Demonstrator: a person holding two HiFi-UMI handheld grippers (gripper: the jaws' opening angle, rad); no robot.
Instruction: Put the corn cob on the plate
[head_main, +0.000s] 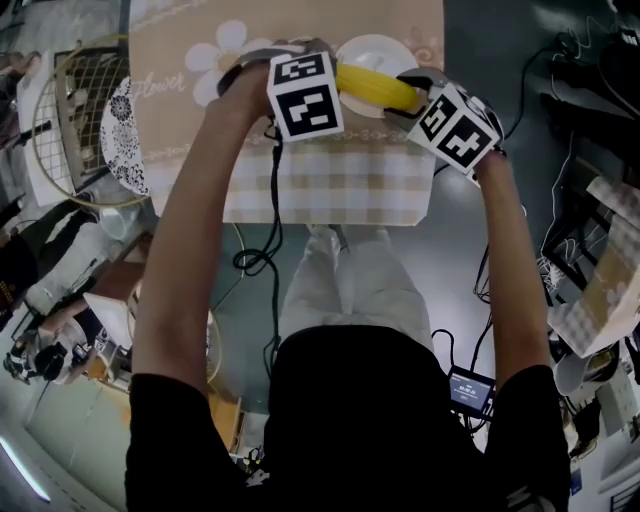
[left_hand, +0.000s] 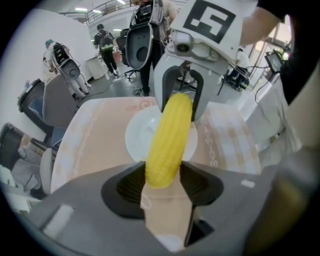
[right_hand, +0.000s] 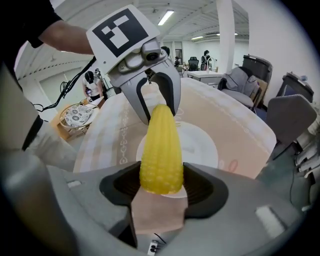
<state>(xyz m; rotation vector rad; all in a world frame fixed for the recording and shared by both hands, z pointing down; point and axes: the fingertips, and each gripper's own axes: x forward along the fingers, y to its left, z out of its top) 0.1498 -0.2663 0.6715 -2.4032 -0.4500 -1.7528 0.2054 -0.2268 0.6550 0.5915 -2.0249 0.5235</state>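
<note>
Both the left tool (left_hand: 162, 181) and right tool (right_hand: 161, 186) pinch the corn cob (head_main: 375, 88) over the plate (head_main: 378, 47) on a "Flower" tablecloth (head_main: 330, 182).

Large open workroom – white walls (right_hand: 272, 30), white pillar (right_hand: 225, 35), strip ceiling lights (right_hand: 165, 17) lit. Smooth grey floor (head_main: 450, 240), black cables (head_main: 250, 260) trailing across. Table under beige flowered tablecloth (head_main: 330, 185), checked along near edge. Grey office chairs (right_hand: 292, 117) nearby – people (left_hand: 105, 40) standing far off.

Black short-sleeved shirt (head_main: 350, 420), pale trousers (head_main: 345, 290), grey hand-held grippers (left_hand: 162, 172) (right_hand: 161, 177), black-and-white marker cubes (head_main: 305, 95)
</note>
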